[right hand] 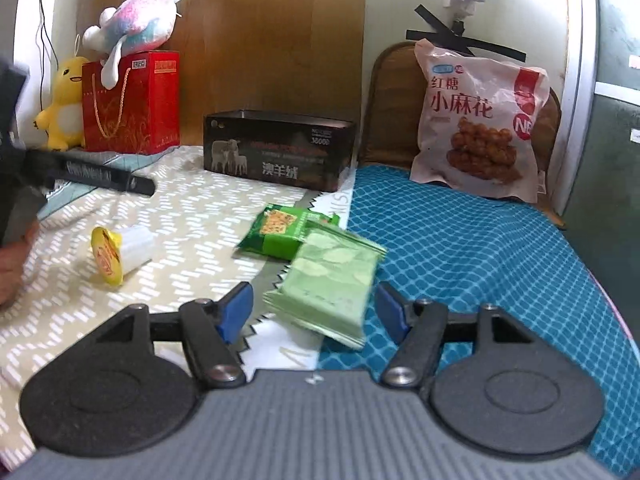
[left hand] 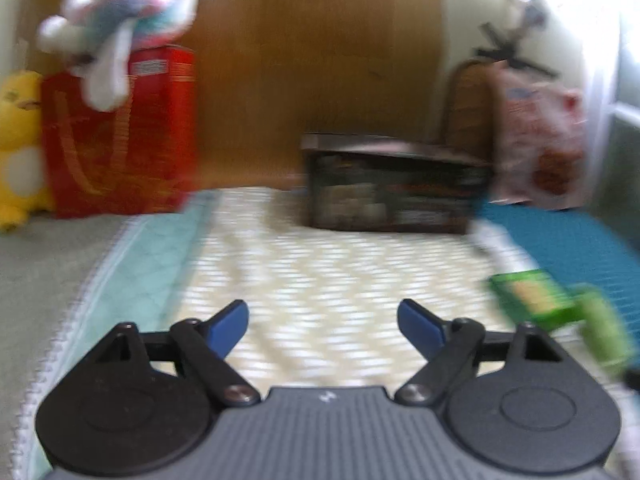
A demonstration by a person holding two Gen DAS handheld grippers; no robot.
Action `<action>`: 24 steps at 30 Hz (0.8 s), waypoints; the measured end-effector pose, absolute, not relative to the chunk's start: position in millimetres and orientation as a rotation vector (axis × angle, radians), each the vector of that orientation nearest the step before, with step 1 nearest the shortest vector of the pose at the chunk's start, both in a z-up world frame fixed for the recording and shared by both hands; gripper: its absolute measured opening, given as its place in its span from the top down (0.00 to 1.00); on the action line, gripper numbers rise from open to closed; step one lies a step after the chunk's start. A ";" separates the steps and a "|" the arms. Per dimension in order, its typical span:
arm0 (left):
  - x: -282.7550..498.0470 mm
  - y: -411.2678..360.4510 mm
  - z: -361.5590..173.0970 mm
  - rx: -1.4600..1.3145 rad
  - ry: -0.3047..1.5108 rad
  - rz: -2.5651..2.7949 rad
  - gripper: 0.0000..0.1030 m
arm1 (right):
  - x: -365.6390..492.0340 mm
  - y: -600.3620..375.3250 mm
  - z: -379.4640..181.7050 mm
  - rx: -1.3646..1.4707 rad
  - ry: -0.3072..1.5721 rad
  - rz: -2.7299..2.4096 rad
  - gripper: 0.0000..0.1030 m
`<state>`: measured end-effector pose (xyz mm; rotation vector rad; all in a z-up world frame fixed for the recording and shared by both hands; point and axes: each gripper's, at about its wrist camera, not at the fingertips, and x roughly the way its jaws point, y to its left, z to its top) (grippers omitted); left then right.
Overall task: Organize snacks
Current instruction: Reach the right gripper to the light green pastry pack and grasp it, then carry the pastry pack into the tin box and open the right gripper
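Bedding fills both views: a cream cloth (right hand: 180,216) printed with white dashes on the left, a blue checked cover (right hand: 480,240) on the right, meeting at a zigzag-cut white edge. Along the back, from the left, sit a yellow plush duck (right hand: 64,108), a glossy red gift bag (right hand: 132,104) with a gold cord handle and a fluffy pastel plush (right hand: 136,20) on top, an open dark rectangular box (right hand: 280,148) against a wood panel (right hand: 260,32), then a crinkly pink snack bag (right hand: 480,120) leaning on a brown cushion (right hand: 388,100).

On the cream cloth lies a small clear jelly cup (right hand: 120,252) with a yellow foil lid, tipped on its side. Right of it lies a shiny dark green packet (right hand: 280,228), with a pale green packet (right hand: 332,280) overlapping its near edge.

The left gripper (left hand: 323,326) stands wide open over bare cloth, holding nothing. The right gripper (right hand: 314,312) is open too, its blue pads either side of the pale green packet's near end without pressing on it.
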<state>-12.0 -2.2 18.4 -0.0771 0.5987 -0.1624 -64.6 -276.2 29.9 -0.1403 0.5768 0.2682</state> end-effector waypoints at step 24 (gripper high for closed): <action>38.7 -94.6 67.1 -0.088 0.817 -0.621 0.67 | 7.1 -255.0 55.8 0.025 0.562 0.554 0.66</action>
